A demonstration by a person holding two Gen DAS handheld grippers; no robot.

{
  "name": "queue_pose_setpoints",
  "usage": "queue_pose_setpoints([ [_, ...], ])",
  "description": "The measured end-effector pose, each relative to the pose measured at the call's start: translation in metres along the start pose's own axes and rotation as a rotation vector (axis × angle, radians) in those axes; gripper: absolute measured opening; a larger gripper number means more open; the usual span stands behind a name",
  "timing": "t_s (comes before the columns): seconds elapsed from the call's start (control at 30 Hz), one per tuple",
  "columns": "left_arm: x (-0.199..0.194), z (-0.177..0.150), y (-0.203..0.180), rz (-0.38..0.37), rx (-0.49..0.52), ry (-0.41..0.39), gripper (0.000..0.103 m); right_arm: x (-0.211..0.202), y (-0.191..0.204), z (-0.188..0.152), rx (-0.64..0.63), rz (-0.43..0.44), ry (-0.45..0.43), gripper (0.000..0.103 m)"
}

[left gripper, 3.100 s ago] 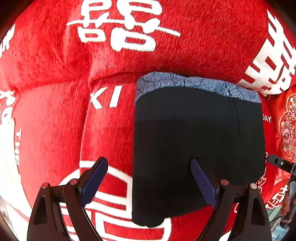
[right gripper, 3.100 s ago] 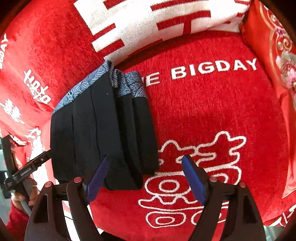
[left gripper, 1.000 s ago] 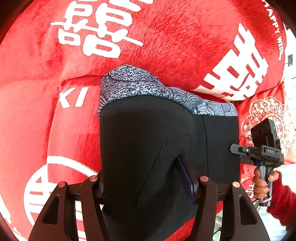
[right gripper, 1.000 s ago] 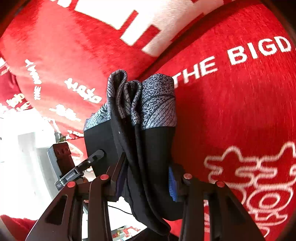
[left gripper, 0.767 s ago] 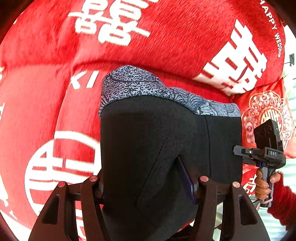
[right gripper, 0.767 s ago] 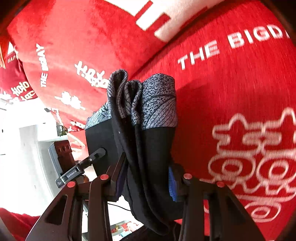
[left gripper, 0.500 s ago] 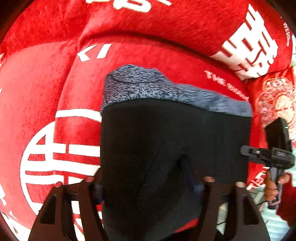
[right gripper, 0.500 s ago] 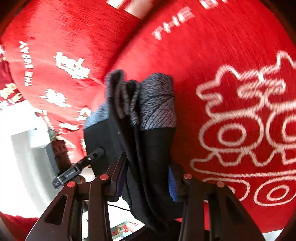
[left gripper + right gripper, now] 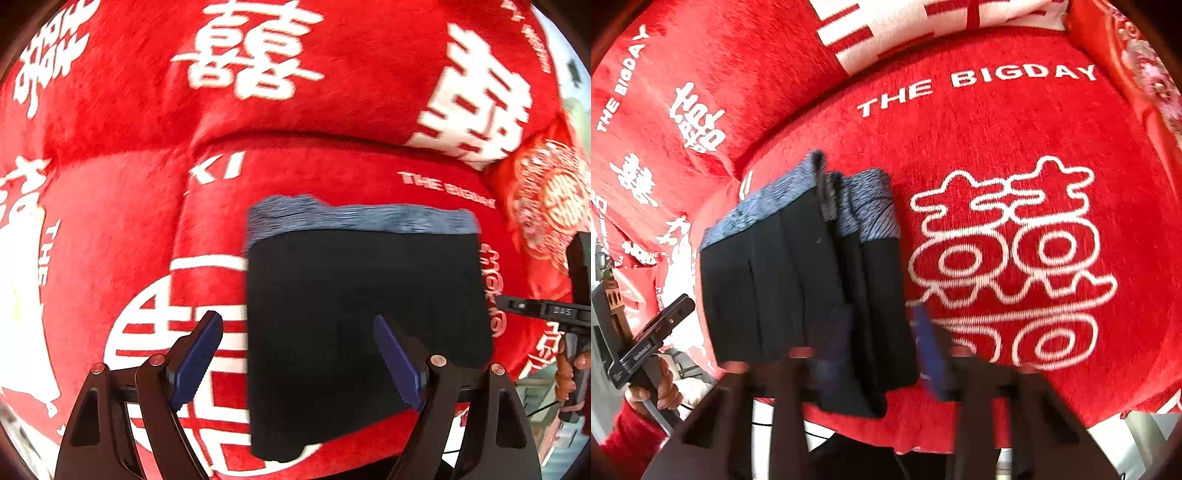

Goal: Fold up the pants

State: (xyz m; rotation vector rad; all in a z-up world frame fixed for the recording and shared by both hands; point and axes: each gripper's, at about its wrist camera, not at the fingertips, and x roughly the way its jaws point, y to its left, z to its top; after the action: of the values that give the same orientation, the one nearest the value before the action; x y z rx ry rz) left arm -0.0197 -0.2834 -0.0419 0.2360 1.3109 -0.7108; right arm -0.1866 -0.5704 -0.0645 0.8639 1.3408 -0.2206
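The black pants (image 9: 362, 317) with a blue-grey patterned waistband lie folded into a compact rectangle on the red sofa seat (image 9: 314, 173). My left gripper (image 9: 299, 354) is open above their near left part, one finger over the seat and one over the cloth. In the right wrist view the folded stack (image 9: 805, 288) shows its layered edge. My right gripper (image 9: 879, 350) is blurred and open, its jaws on either side of the stack's near right edge.
The seat cover has white printed characters and the words THE BIGDAY (image 9: 979, 85). The red backrest (image 9: 258, 74) rises behind. A red embroidered cushion (image 9: 546, 206) sits at the right end. The seat's front edge (image 9: 923, 439) is just below the pants.
Both grippers held the folded pants lifted; now the pants lie on the seat further forward, and both grippers have opened and let go.
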Motion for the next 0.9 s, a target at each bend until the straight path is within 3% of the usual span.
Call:
queue_pose_setpoints([
  [0.13, 0.009, 0.016, -0.022, -0.023, 0.076, -0.033, 0.085, -0.004, 0.013, -0.007, -0.034, 0.003, -0.029, 0.026],
  [0.3, 0.045, 0.031, -0.016, -0.037, 0.048, -0.003, 0.085, 0.010, 0.029, 0.003, -0.047, 0.012, -0.039, 0.026],
  [0.37, 0.057, 0.026, -0.009, -0.021, 0.048, 0.019, 0.085, 0.024, 0.030, 0.003, -0.057, -0.029, -0.015, 0.026],
  [0.47, 0.072, 0.018, 0.001, -0.005, 0.048, 0.057, 0.085, 0.038, 0.025, -0.002, -0.034, -0.013, -0.002, 0.025],
  [0.6, 0.073, 0.018, 0.006, 0.004, 0.000, 0.065, 0.093, 0.043, 0.021, -0.003, -0.035, -0.014, -0.009, 0.025],
  [0.73, 0.066, 0.014, 0.003, 0.063, -0.027, 0.086, 0.093, 0.040, 0.028, -0.006, -0.054, -0.039, -0.004, 0.026],
  [0.83, 0.051, 0.001, 0.000, 0.132, -0.019, 0.110, 0.093, 0.033, 0.028, -0.014, -0.059, -0.073, 0.001, 0.034],
  [0.9, 0.041, -0.008, -0.001, 0.157, -0.017, 0.122, 0.093, 0.027, 0.024, -0.024, -0.042, -0.103, 0.013, 0.046],
])
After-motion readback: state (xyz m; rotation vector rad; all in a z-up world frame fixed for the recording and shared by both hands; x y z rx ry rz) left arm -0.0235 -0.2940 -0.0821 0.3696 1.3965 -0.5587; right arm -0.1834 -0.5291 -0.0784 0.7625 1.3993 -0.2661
